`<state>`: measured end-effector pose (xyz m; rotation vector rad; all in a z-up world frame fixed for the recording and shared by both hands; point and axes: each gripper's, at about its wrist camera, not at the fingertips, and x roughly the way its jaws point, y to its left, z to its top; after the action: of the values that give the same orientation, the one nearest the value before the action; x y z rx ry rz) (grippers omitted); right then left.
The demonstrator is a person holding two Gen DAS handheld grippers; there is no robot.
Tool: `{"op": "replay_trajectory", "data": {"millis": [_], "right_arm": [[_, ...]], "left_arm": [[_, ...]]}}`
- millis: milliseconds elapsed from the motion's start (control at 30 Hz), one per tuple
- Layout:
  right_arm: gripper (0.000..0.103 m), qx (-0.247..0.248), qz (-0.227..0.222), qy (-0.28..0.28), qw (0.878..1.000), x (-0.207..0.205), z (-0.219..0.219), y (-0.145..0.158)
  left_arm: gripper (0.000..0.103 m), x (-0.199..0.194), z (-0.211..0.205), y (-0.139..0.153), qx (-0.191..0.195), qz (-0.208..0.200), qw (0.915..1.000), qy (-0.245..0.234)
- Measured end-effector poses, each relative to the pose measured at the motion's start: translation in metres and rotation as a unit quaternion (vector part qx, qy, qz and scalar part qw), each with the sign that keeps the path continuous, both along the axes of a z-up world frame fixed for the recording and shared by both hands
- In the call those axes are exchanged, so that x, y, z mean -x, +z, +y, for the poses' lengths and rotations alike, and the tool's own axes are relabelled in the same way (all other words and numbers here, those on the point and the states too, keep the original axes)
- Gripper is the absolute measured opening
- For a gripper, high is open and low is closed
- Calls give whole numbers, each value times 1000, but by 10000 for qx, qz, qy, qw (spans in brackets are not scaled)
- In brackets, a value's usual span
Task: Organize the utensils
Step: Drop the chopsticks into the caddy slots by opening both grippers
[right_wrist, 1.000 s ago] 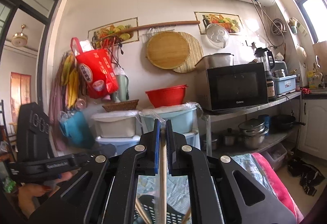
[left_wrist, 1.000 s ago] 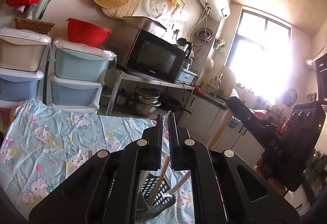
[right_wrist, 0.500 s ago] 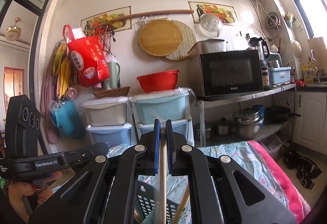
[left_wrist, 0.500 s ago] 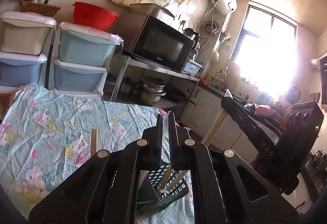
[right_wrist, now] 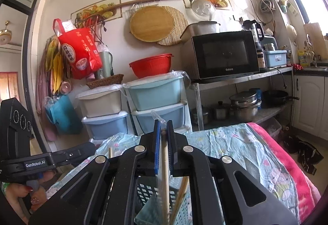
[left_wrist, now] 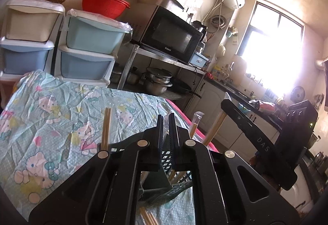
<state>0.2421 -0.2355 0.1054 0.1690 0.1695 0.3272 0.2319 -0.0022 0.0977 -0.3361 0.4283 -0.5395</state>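
Note:
My right gripper (right_wrist: 163,130) is shut on a plastic-wrapped pair of wooden chopsticks (right_wrist: 165,173), held upright with its lower end inside the dark latticed utensil basket (right_wrist: 147,192). Another chopstick (right_wrist: 181,194) leans in the basket. My left gripper (left_wrist: 166,122) is shut on a thin clear plastic wrapper edge (left_wrist: 169,117), just above the same basket (left_wrist: 178,186). In the left wrist view, chopsticks (left_wrist: 106,128) stand at the basket's left and wrapped ones (left_wrist: 194,124) at its right. Loose chopsticks (left_wrist: 148,215) lie on the cloth below.
The basket sits on a table under a light blue cartoon-print cloth (left_wrist: 51,122) with a pink edge (right_wrist: 287,163). Stacked plastic drawers (right_wrist: 155,99), a microwave (right_wrist: 221,54) on a metal shelf and pots (right_wrist: 244,104) stand behind. The right gripper's body (left_wrist: 266,143) is at the left gripper's right.
Both grippers have tilted down and come lower over the basket. The wrapped chopsticks in the right gripper now reach into the basket.

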Motion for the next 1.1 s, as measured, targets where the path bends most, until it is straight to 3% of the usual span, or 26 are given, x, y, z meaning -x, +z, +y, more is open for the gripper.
{"op": "replay_trajectory", "data": {"millis": [400,467,600,667,1100], "right_arm": [[18,29,435,-152,9989,8,-18,-9],[22,50,496,-171,9986,10,-21,-11],[27,15,598,-165,9981,15,-27,-14],[30,25,654,-162,9977,18,-29,-16],[50,201,918,-20,9956,40,-27,-22]], "left_arm": [[7,7,17,-4,-106,242,9995,165],[21,9,21,-4,-88,263,9995,180],[32,14,25,-4,-61,292,9993,209],[42,17,27,-4,-59,275,9994,211],[79,43,38,-6,-123,260,9983,499]]}}
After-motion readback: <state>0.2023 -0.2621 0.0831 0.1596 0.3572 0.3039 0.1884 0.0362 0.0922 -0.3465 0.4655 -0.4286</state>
